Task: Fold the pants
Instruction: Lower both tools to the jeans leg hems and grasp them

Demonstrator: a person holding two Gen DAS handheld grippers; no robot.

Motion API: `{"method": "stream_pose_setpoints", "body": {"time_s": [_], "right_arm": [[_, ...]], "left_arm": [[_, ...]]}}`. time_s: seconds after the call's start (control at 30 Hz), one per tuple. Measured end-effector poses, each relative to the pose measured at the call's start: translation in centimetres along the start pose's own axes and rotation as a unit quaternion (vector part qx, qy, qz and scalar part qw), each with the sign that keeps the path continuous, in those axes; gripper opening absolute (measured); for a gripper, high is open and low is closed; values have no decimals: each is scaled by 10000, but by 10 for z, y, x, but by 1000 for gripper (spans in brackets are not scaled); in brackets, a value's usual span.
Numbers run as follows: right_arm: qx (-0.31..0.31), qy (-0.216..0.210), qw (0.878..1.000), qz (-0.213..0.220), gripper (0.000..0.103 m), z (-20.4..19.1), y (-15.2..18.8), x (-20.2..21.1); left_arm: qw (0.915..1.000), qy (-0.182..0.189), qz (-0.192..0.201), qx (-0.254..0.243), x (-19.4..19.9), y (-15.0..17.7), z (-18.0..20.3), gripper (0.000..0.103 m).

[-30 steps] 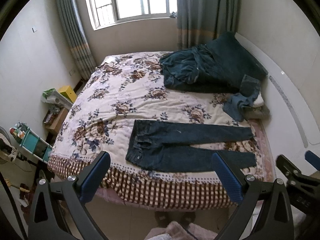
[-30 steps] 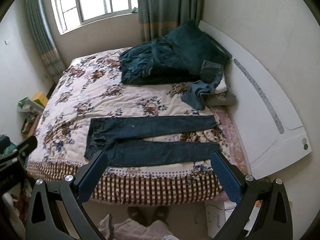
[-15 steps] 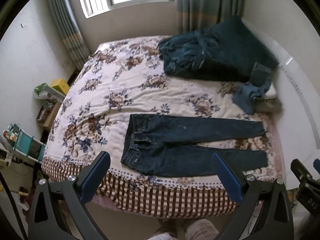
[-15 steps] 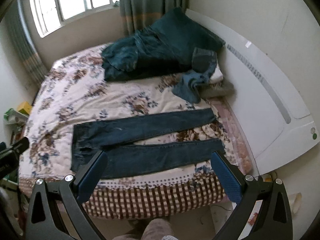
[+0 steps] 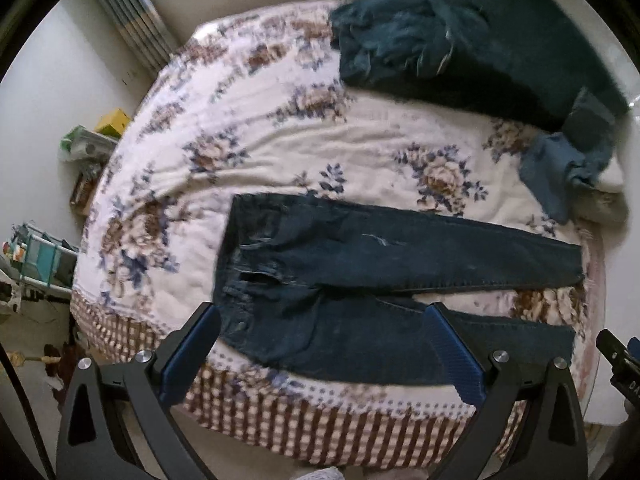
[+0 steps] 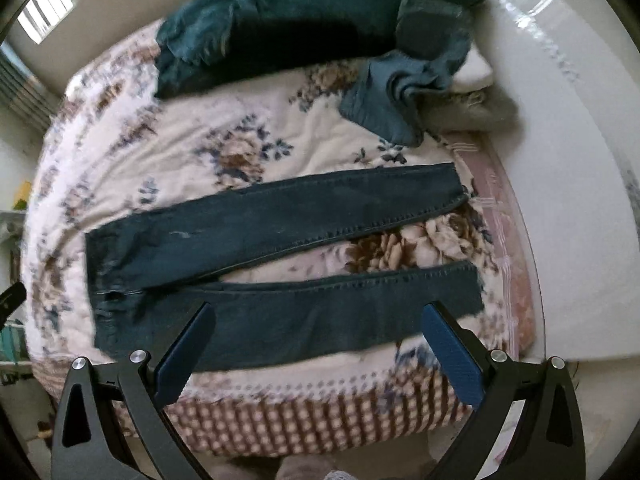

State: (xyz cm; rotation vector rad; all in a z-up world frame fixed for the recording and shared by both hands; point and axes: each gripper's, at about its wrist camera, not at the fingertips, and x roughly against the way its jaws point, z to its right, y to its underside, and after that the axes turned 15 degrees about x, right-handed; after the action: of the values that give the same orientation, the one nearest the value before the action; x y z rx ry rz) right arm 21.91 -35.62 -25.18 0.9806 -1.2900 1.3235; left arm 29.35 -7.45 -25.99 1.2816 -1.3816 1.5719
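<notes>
Across the lower middle of both views, dark jeans (image 5: 380, 280) are laid flat on the floral bedspread (image 5: 280, 152), long axis left-right. Waistband is framed by the spread, empty left gripper (image 5: 320, 356); hems by the equally spread right gripper (image 6: 318, 350).

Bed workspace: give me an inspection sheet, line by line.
Surface: floral bedspread, checked border at the near edge.
Job's things: dark jeans flat, unfolded, legs apart, waistband to the left.
Clutter: teal blanket heap; crumpled blue garment by the headboard.
Grippers: left gripper and right gripper open, holding nothing.
Cables: thin dark cord at the left edge.
Surroundings: curtain, cluttered shelves.
</notes>
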Motion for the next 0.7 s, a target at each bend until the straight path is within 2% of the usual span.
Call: {"method": "stream_pose_setpoints", "body": {"time_s": [0.17, 0.23, 0.3, 0.37, 0.43, 0.5, 0.6, 0.7], "right_arm": [[482, -91, 9972, -561, 103, 14, -55, -113], [784, -167, 9938, -772, 103, 15, -80, -170], [1159, -21, 9886, -963, 103, 10, -99, -221], [1695, 167, 9775, -1246, 103, 1, -120, -283], [2170, 163, 9642, -1515, 103, -9, -134, -334], [2665, 221, 9471, -1776, 103, -17, -147, -381], [3343, 151, 9247, -1815, 103, -33, -159, -417], [3809, 27, 9084, -1723, 103, -44, -167, -429]], "left_arm": [[9986, -228, -300, -383, -106, -23, 55, 103], [9961, -246, -455, -720, -153, -29, 80, 103], [9911, -268, -598, -1163, -205, -34, 107, 103], [9810, -389, -739, -1751, -260, -36, 135, 103], [9701, -429, -833, -2238, -301, -35, 155, 103], [9545, -457, -994, -2775, -336, -29, 170, 103], [9328, -380, -1008, -3439, -366, -21, 183, 103], [9257, 28, -953, -3662, -367, -25, 182, 101]]}}
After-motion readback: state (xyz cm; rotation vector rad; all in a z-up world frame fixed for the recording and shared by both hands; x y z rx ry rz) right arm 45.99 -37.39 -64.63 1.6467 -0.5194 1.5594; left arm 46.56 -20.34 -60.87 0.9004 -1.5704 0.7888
